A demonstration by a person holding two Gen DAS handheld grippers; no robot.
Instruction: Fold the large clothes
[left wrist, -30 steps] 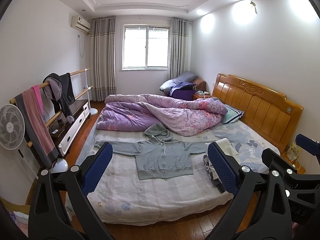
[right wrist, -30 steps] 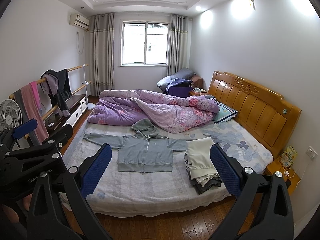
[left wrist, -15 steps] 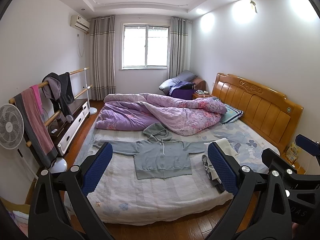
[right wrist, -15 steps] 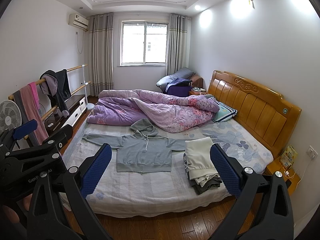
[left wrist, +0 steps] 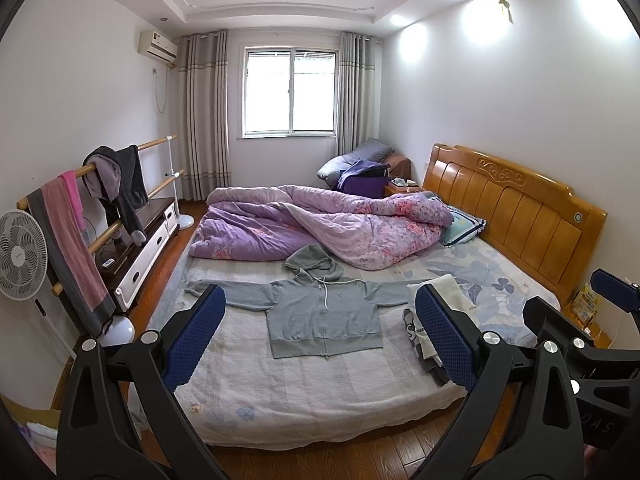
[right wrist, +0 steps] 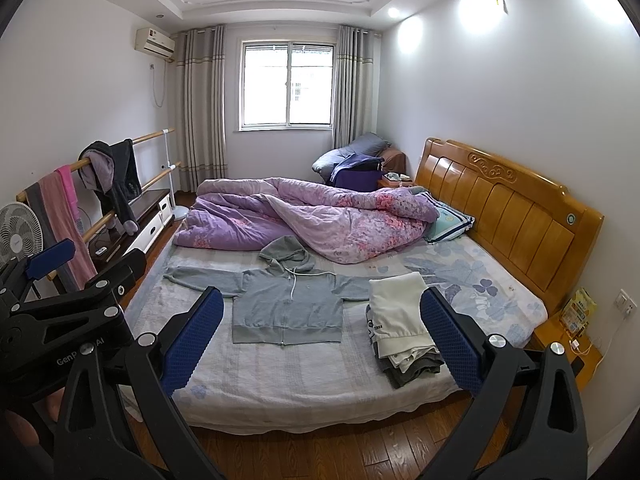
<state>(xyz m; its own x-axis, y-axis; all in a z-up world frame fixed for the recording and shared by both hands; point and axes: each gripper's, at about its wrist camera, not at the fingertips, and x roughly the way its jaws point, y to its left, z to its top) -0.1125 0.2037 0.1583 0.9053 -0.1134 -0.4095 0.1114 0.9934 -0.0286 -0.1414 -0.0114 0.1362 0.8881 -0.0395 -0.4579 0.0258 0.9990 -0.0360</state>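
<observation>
A grey zip hoodie (left wrist: 322, 312) lies flat, front up, sleeves spread, in the middle of the bed (left wrist: 304, 392); it also shows in the right wrist view (right wrist: 288, 306). A stack of folded clothes (right wrist: 402, 328) with a cream piece on top sits to its right, partly hidden in the left wrist view (left wrist: 436, 304). My left gripper (left wrist: 320, 336) is open and empty, held back from the foot side of the bed. My right gripper (right wrist: 322, 340) is open and empty too, beside the left one.
A rumpled purple quilt (left wrist: 320, 224) covers the far half of the bed. A wooden headboard (left wrist: 516, 208) stands at the right, a nightstand (right wrist: 568, 332) beside it. A rail with hanging clothes (left wrist: 80, 208), a fan (left wrist: 20, 256) and a low cabinet (left wrist: 148, 240) line the left wall.
Both views have drifted back slightly; the bed and hoodie sit a touch farther and higher in frame. Nothing on the bed has moved. Both grippers stay open.
</observation>
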